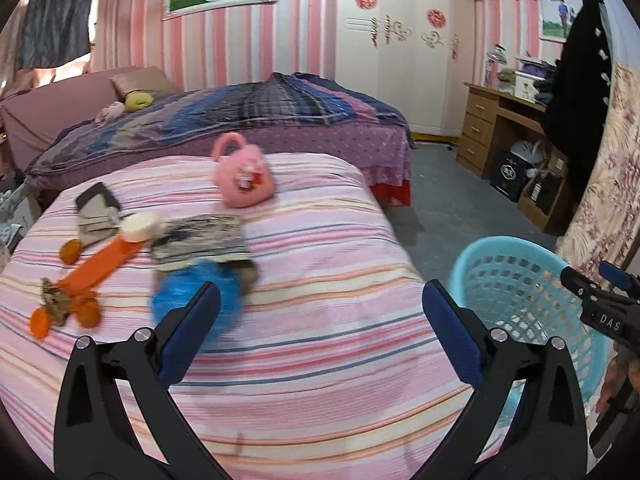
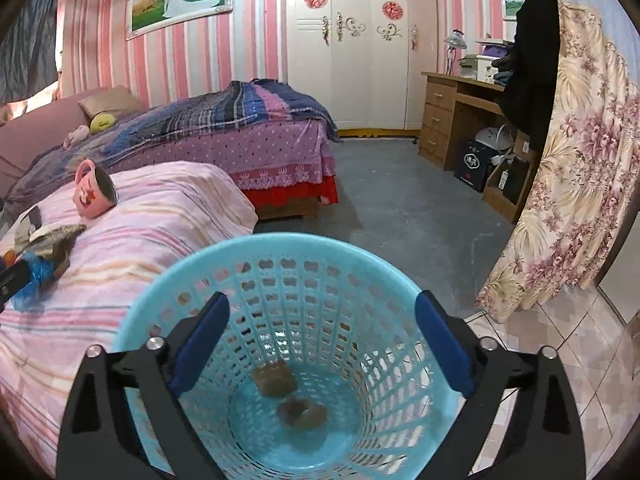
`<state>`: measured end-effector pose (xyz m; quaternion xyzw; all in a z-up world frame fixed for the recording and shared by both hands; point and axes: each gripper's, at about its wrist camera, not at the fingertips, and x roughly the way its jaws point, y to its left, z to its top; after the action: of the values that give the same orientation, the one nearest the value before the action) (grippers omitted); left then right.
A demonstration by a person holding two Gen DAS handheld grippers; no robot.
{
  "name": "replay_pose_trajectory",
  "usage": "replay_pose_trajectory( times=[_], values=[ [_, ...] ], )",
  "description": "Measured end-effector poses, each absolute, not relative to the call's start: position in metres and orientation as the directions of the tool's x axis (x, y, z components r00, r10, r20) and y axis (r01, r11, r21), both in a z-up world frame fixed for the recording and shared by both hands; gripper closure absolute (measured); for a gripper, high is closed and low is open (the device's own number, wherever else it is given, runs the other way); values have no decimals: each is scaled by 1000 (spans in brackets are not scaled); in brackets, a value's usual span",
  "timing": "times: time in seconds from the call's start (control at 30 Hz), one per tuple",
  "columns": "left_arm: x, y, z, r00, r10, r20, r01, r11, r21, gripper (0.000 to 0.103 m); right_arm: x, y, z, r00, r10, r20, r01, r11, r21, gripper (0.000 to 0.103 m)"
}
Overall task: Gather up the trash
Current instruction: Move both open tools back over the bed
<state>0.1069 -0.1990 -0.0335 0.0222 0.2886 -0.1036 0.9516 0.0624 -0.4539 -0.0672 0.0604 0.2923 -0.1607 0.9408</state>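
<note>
My left gripper (image 1: 320, 292) stands open over the pink striped bed cover (image 1: 320, 360), with nothing between its fingers. Just beyond its left finger lie a fuzzy blue thing (image 1: 176, 288) and a patterned grey scrap (image 1: 200, 240). Further left are an orange toy on wheels (image 1: 100, 264), a white round piece (image 1: 140, 228) and folded cardboard (image 1: 96, 216). A light-blue plastic basket (image 1: 504, 242) stands beside the bed. My right gripper (image 2: 322, 304) hangs open over this basket (image 2: 280, 238), empty. Two crumpled brown scraps (image 2: 276, 378) (image 2: 302, 412) lie at its bottom.
A pink mug (image 1: 240, 176) lies on its side on the striped cover. Behind is a second bed with a plaid quilt (image 1: 260, 108). A wooden desk (image 1: 492, 128) and a floral curtain (image 2: 568, 184) stand to the right, across the grey floor (image 2: 400, 208).
</note>
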Motion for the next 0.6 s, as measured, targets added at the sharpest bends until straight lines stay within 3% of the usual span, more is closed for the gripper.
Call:
replay_pose_trajectory(
  times=[0.6],
  values=[
    [107, -39, -27, 841, -20, -541, 48, 998, 38, 6, 92, -340, -40, 830, -205, -518, 215, 976, -42, 5]
  ],
)
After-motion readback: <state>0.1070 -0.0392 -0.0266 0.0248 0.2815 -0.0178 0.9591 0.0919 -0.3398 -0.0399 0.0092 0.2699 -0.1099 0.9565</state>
